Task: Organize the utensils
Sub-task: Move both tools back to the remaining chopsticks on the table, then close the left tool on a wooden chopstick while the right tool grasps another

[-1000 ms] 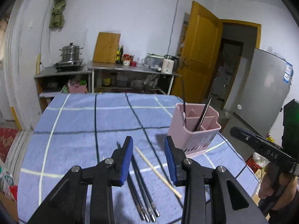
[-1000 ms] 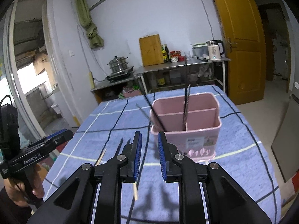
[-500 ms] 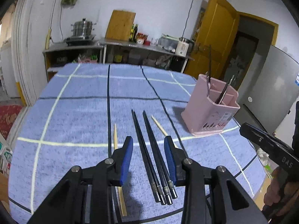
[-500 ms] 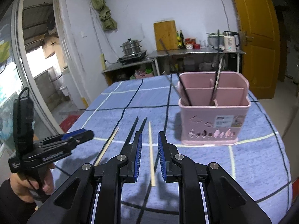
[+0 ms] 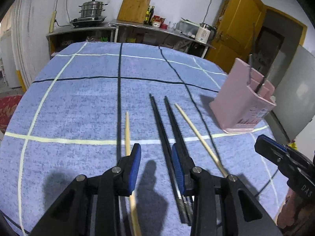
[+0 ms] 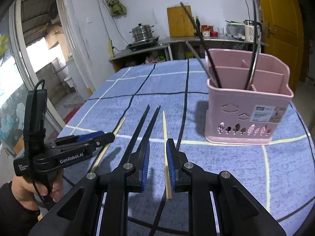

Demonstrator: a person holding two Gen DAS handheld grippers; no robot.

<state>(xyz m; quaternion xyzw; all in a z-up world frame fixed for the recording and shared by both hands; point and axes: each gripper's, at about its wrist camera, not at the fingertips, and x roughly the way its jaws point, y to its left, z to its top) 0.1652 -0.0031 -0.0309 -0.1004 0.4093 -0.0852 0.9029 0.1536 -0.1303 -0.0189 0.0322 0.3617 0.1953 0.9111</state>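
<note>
- Since both grippers hang low over the cloth [image 5: 78, 102] with nothing between their pads, I judge this the approach to a pick-up, not yet a grasp.
- The left gripper [image 5: 156, 169] has its jaws apart and empty; one black chopstick [image 5: 159, 122] runs into the gap, while the left bamboo stick [image 5: 127, 131] passes under the left finger.
- The right gripper [image 6: 157, 164] also stands apart, more narrowly, straddling the right bamboo stick [image 6: 165, 137], which lies flat and unclamped; lining up over its near end probably suits a lift by that end.
- Four loose sticks lie roughly parallel, pointing away: bamboo, the black pair [image 6: 145, 125], bamboo. The matching sticks are split up, so pairing is still to do.
- The other black chopstick [image 5: 173, 118] lies just beside the first and passes under the left gripper's right finger.
- Farther right stands the pink caddy [image 6: 246, 118], upright, well apart from the loose sticks and likely their destination.
- It has several compartments; dark chopsticks [image 6: 198, 39] lean out of the left one, and more dark sticks, one perhaps metal, stand near the middle divider. I cannot tell what else is inside.
- The counter with pot [image 5: 92, 9] lies beyond the table.
</note>
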